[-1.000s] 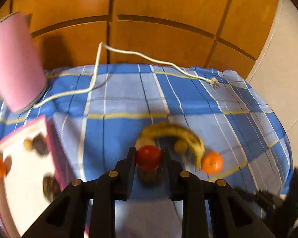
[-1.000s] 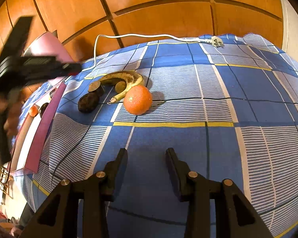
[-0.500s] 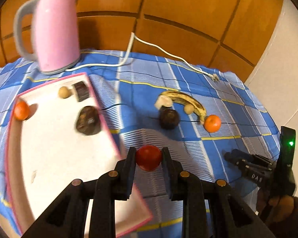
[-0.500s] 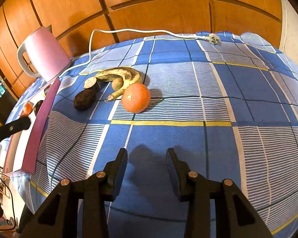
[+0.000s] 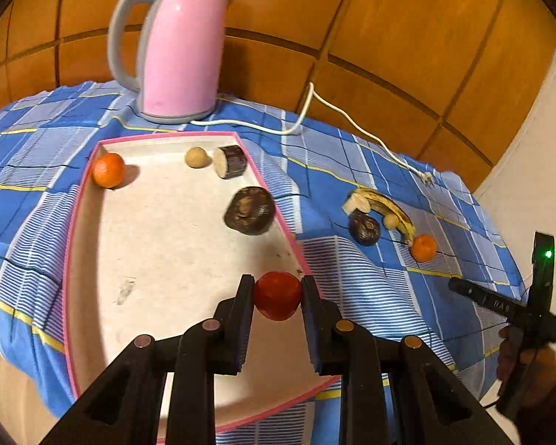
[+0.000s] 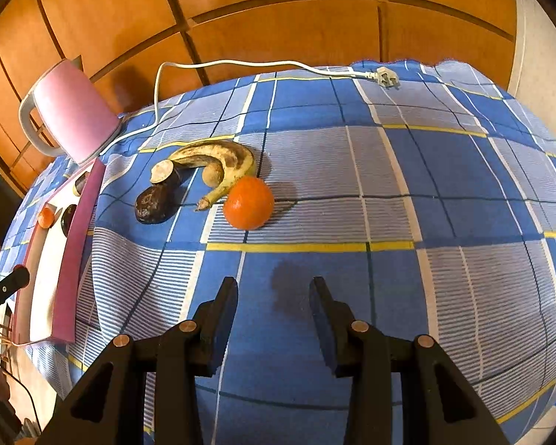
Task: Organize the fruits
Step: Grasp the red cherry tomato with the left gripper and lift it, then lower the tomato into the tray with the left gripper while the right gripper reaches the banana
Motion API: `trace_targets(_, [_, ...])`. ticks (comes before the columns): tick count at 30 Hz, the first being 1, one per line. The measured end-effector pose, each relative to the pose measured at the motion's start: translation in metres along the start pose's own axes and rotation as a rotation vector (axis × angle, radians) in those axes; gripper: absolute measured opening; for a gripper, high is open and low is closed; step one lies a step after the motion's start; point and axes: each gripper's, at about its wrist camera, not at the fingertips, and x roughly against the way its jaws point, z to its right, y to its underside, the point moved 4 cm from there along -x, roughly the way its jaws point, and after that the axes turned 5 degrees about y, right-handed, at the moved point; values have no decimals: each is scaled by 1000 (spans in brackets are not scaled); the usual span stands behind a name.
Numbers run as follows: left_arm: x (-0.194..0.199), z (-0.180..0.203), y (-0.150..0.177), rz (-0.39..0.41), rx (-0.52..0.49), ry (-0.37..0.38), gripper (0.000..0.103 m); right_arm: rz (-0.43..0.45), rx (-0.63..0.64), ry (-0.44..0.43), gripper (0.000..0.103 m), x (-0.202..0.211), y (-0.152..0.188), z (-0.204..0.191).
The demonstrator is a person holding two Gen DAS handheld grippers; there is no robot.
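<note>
My left gripper (image 5: 278, 293) is shut on a red tomato (image 5: 277, 299) and holds it above the right edge of the pink-rimmed white tray (image 5: 159, 259). In the tray lie an orange (image 5: 108, 170), a small tan fruit (image 5: 196, 157), a cut dark piece (image 5: 230, 161) and a dark round fruit (image 5: 250, 210). On the cloth to the right lie a spotted banana (image 6: 218, 159), an orange (image 6: 248, 203), a dark fruit (image 6: 152, 204), a cut piece (image 6: 163, 173) and a tan fruit (image 6: 212, 176). My right gripper (image 6: 273, 291) is open and empty, hovering in front of that orange.
A pink kettle (image 5: 178, 48) stands behind the tray; its white cord (image 6: 278, 65) runs along the back of the blue checked tablecloth (image 6: 426, 222) to a plug (image 6: 387, 78). Wooden panelling is behind the table. The tray also shows at the far left in the right wrist view (image 6: 70, 259).
My left gripper has carried the tomato left from the fruit pile to above the tray. The right gripper has stayed open and almost still.
</note>
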Motion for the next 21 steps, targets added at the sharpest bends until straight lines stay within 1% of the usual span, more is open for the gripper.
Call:
trace_targets(4, [2, -3, 1, 3, 3, 1, 25, -4, -9, 0, 41, -2, -16, 0])
trace_targets(7, [1, -2, 1, 3, -4, 3, 25, -9, -49, -29, 40, -5, -23, 2])
trace_targets(9, [-1, -1, 2, 0, -10, 2, 25, -12, -48, -24, 40, -8, -27, 2])
trace_targets(13, [-3, -1, 3, -5, -12, 5, 25, 4, 5, -20, 40, -12, -47, -3])
trace_targets(15, [-4, -1, 4, -9, -15, 4, 25, 13, 42, -29, 40, -18, -63, -9])
trace_targets(18, [-5, -3, 5, -13, -7, 10, 25, -2, 93, -51, 41, -33, -82, -21])
trace_targets(20, [-5, -6, 6, -15, -6, 6, 25, -19, 131, -40, 47, -47, -93, -30])
trace_targets(21, [-5, -7, 6, -16, -1, 5, 25, -26, 149, -39, 47, -53, -97, -35])
